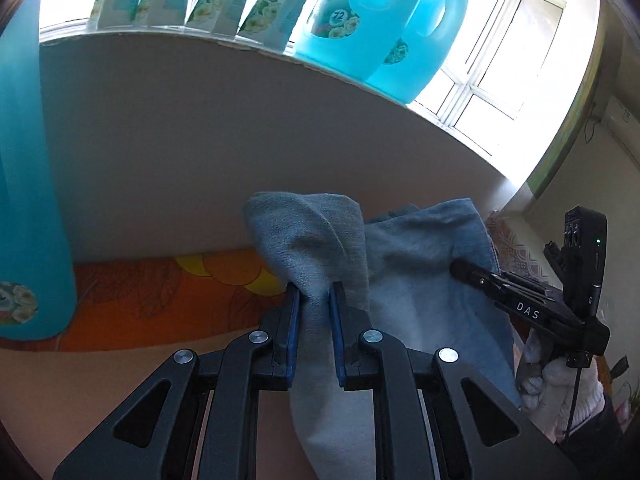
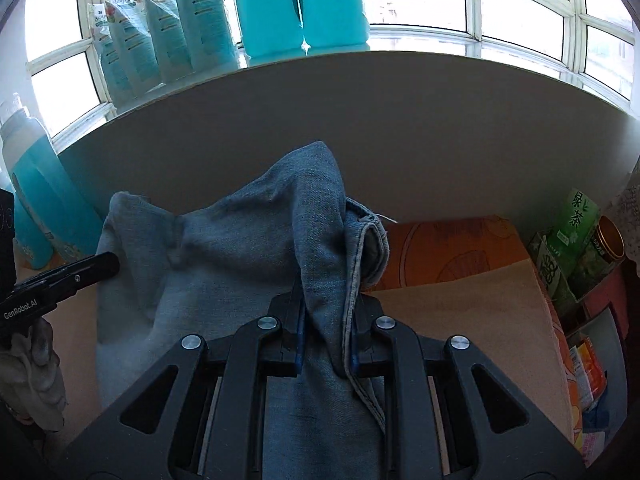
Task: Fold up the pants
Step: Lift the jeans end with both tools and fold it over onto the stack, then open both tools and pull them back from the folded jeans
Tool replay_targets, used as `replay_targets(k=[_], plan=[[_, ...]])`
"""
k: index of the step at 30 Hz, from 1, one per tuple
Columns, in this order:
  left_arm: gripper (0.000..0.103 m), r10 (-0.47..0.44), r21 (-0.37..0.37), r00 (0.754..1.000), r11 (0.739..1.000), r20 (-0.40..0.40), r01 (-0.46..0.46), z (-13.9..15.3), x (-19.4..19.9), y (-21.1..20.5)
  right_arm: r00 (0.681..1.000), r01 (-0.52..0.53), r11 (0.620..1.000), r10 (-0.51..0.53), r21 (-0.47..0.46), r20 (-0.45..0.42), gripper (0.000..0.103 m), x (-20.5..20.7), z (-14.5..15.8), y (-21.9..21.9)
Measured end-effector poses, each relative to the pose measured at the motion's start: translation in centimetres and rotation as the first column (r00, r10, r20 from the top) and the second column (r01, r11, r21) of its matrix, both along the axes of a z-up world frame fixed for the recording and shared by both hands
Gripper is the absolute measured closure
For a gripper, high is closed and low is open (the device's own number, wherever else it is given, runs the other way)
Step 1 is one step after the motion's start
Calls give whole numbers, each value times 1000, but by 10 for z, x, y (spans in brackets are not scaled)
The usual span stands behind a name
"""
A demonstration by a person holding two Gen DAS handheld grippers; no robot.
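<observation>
The pants [image 1: 316, 248] are clamped in the left gripper [image 1: 314, 300], its blue-padded jaws pinched on a bunched edge, and a second bunch with a stitched hem is clamped in the right gripper [image 2: 326, 312]. The garment is held raised between both, above the surface [image 2: 460, 312], its lower part hanging out of view. No finished fold can be seen, so most of the folding is judged still to be done. The cloth is soft, faded blue denim, creased and limp; an orange patterned cloth [image 1: 160, 296] lies beyond.
</observation>
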State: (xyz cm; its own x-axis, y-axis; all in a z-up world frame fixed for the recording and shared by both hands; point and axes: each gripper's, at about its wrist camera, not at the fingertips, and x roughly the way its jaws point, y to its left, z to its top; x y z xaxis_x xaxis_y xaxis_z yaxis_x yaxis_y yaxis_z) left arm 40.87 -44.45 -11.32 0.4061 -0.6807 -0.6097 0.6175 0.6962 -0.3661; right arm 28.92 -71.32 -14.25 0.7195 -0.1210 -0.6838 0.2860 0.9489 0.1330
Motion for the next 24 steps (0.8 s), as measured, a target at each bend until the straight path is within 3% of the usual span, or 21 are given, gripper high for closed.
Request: replay_targets(k=[4, 9, 15, 21, 24], plan=[[91, 70, 88, 997, 994, -19, -68, -26, 20, 12, 998, 50, 999, -50, 2, -48, 82, 10, -22, -16], [91, 79, 69, 997, 995, -5, -78, -20, 11, 26, 991, 111, 992, -115, -59, -69, 51, 5, -18, -24], [90, 2, 77, 997, 997, 76, -8, 6, -25, 17, 989, 142, 988, -145, -63, -44, 50, -25, -1, -25], [90, -60, 74, 994, 996, 87, 54, 28, -54, 11, 988, 146, 986, -149, -85, -34, 49, -55, 16, -6], [90, -81, 78, 993, 994, 86, 75, 34, -68, 12, 990, 136, 986, -138, -97, -22, 43, -73, 22, 8]])
